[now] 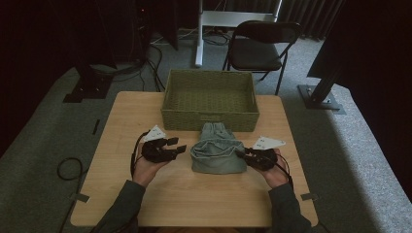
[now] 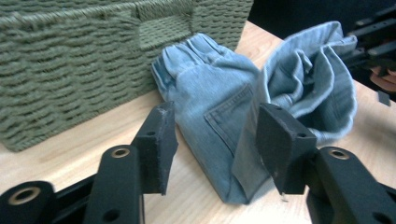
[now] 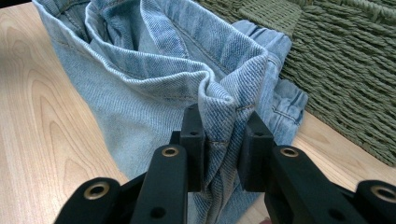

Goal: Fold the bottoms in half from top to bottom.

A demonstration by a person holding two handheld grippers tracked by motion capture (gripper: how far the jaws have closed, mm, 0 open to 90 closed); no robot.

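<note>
While the jeans (image 1: 217, 153) lie folded on the tabletop (image 1: 194, 194) just before the basket (image 1: 210, 99), the right hand-held gripper (image 3: 223, 151) pinches a bunched denim fold. Left hand-held gripper (image 2: 215, 144) stands spread, pads off the cloth.

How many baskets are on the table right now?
1: the green woven basket sits at the table's far edge, just behind the folded denim garment. Nothing suggests a hidden second one.

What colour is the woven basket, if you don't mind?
The basket is olive green, clearest in the left gripper view.
</note>
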